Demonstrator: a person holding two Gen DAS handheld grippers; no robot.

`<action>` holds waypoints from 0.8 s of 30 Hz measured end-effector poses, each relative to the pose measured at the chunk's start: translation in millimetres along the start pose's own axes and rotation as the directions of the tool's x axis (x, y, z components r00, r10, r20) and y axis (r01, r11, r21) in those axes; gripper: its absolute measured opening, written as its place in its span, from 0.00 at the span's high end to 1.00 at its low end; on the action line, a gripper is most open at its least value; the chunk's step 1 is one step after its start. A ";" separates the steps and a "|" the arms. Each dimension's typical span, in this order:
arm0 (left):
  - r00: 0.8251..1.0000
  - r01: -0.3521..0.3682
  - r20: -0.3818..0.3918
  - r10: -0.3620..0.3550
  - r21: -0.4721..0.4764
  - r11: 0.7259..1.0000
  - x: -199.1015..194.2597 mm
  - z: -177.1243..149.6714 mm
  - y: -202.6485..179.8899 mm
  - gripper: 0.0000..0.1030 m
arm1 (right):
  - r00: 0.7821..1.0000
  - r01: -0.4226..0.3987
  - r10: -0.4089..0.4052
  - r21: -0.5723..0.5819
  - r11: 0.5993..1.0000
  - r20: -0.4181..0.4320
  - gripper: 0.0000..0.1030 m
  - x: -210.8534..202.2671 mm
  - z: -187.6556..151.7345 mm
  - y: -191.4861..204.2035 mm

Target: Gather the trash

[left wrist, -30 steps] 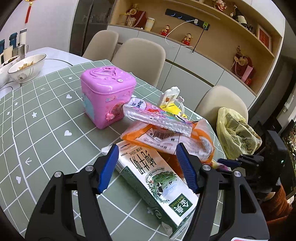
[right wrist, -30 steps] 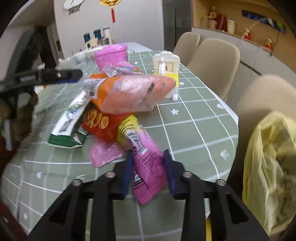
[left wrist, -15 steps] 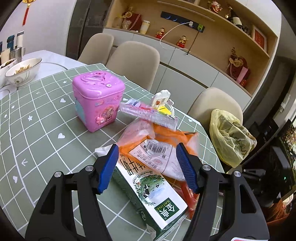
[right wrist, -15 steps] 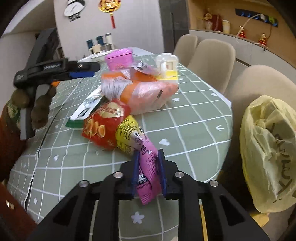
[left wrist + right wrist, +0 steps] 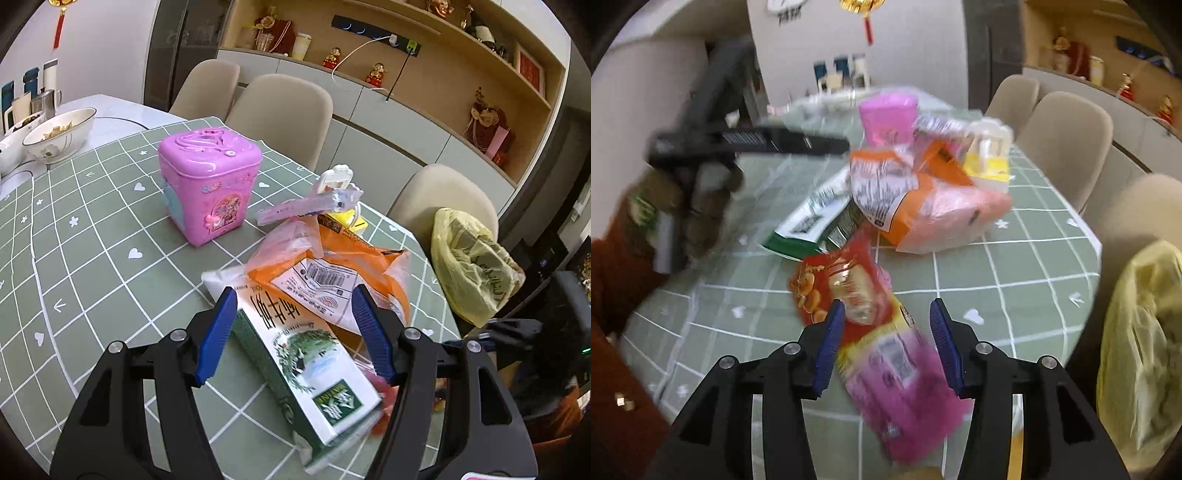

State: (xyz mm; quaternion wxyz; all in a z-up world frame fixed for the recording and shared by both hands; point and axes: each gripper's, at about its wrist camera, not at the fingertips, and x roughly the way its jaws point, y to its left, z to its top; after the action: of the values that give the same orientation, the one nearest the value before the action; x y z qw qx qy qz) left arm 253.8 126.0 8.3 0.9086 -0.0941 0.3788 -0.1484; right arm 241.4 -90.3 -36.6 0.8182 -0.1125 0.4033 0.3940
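The right tongs (image 5: 886, 339) are opening, pads clear of the pink snack wrapper (image 5: 905, 387) lying between them at the worktop (image 5: 1015, 266) edge, the yellow trash bag (image 5: 1137, 350) at three o'clock. I judge re-gripping before carrying it across wise. The left tongs (image 5: 291, 332) stand wide around the milk carton (image 5: 306, 354), not visibly pressing.

Beige upholstered chairs (image 5: 284, 110) line the far side of a table under a green checked tablecloth (image 5: 92, 258). Behind them, grey cabinets (image 5: 373, 133) carry wooden shelves (image 5: 443, 70) of ornaments against a white wall (image 5: 916, 48).
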 end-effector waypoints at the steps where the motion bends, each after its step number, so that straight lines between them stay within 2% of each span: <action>1: 1.000 0.005 0.001 -0.005 0.001 1.000 -2.2 -1.2 0.0 0.41 | 1.000 -0.009 0.009 -0.010 1.000 -0.011 0.56 4.0 1.2 1.9; 6: 1.000 0.007 -0.002 -0.007 -0.002 1.000 -2.2 -2.3 2.3 0.41 | 1.000 -0.007 0.007 -0.055 0.998 0.002 0.56 -1.1 6.7 14.3; 10: 1.000 0.001 -0.021 -0.001 -0.004 1.000 3.3 -4.0 2.6 0.41 | 0.999 0.029 -0.034 -0.114 0.993 -0.038 0.56 14.9 11.3 28.8; 14: 1.000 -0.001 -0.002 0.001 -0.013 1.000 -2.4 -1.2 4.9 0.41 | 0.999 0.047 -0.048 -0.135 0.990 -0.004 0.56 22.9 21.5 38.5; 16: 1.000 -0.007 0.014 0.007 -0.021 1.000 -7.3 1.4 8.6 0.41 | 0.997 0.061 -0.056 -0.127 0.990 0.047 0.68 18.3 28.2 38.6; 18: 1.000 -0.012 0.023 0.012 -0.030 0.999 -10.5 2.9 11.9 0.41 | 0.996 0.031 -0.022 -0.101 0.994 0.086 0.81 9.1 34.5 35.5; 20: 0.999 -0.019 0.032 0.020 -0.042 0.999 -12.5 4.9 15.8 0.41 | 0.993 0.031 -0.022 -0.077 0.997 0.113 0.92 0.4 38.7 32.0; 24: 0.999 -0.021 0.023 0.022 -0.042 0.999 -9.6 5.4 18.6 0.41 | 0.987 0.009 -0.009 0.000 1.000 0.160 0.92 -19.7 38.0 15.8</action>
State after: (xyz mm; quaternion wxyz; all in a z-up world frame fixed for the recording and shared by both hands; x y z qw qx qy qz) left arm 254.9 147.0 13.2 0.9124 -0.1108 0.3721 -0.1295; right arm 244.3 -71.6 4.9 0.8497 -0.0825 0.3355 0.3983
